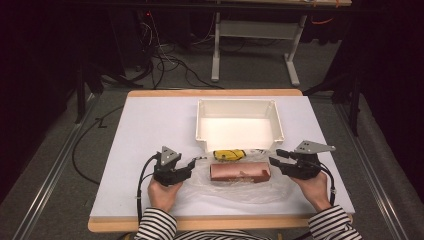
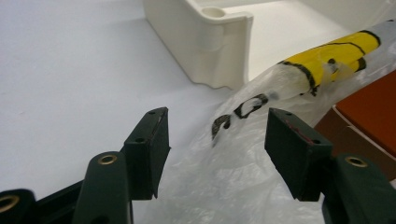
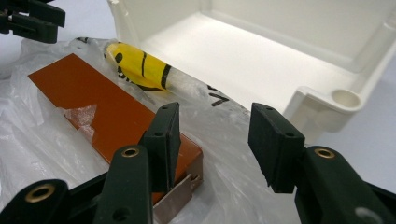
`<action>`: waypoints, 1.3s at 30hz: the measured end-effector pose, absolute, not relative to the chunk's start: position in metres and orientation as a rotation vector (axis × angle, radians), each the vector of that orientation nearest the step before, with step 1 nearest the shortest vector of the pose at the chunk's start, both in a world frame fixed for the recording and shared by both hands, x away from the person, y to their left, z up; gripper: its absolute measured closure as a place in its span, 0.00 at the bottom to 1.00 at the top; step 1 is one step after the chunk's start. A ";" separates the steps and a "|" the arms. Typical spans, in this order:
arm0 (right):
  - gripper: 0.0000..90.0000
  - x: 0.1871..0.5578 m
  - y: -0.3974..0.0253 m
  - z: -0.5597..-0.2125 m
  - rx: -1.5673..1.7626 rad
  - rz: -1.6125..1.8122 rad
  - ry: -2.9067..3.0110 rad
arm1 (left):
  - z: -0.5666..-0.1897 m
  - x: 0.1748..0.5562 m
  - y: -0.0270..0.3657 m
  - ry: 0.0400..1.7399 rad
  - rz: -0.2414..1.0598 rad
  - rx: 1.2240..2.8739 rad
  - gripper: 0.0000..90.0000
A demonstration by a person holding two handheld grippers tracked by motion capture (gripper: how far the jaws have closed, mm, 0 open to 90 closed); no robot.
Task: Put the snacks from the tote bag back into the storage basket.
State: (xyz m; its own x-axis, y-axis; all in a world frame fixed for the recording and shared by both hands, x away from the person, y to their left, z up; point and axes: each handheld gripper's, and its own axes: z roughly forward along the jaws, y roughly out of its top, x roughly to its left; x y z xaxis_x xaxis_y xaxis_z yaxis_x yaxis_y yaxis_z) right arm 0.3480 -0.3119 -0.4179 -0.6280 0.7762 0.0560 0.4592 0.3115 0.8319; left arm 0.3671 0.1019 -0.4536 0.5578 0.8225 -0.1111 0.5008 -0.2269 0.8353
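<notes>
Left gripper: the left gripper (image 1: 192,163) is sitting at the lower left of centre in the high view, jaws spread wide with nothing between them, poised at the left edge of the clear plastic bag (image 1: 235,187).

Bag: it is lying crumpled on the white counter (image 1: 150,130), in the lower middle of the frame, just in front of the tray; in the left gripper view the film is running up between the open jaws without being pinched.

Brown box: the brown box (image 1: 240,171) is resting on the bag in the centre, its long side lying across the frame, with a torn scrap of tape showing on top.

Yellow item: a yellow item with black stripes (image 1: 229,154) is lying wrapped in the film, between the box and the tray's near wall.

Tray: the empty white tray (image 1: 240,103) is standing in the upper middle, just behind the bag.

Right gripper: the right gripper (image 1: 274,157) is hovering at the right end of the box, jaws wide and empty.

Step in hand: both grippers seem to be closing in on the bundle from either side, nothing grasped yet.

Next move: probably each gripper needs to pinch the thin film or the box ends squarely, since loose plastic slips easily.

Writing: black marks are showing on the bag, but I cannot read them.
</notes>
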 end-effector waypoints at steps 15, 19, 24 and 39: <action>0.53 0.362 -0.279 -0.426 0.983 1.212 2.386 | -0.477 0.374 0.115 1.172 0.480 1.827 0.44; 0.50 0.362 -0.278 -0.428 0.973 1.204 2.408 | -0.483 0.375 0.113 1.179 0.474 1.833 0.44; 0.42 0.363 -0.277 -0.429 0.931 1.216 2.448 | -0.483 0.372 0.111 1.164 0.507 1.844 0.43; 0.32 0.362 -0.262 -0.436 0.817 1.175 2.555 | -0.483 0.372 0.109 1.153 0.512 1.861 0.44</action>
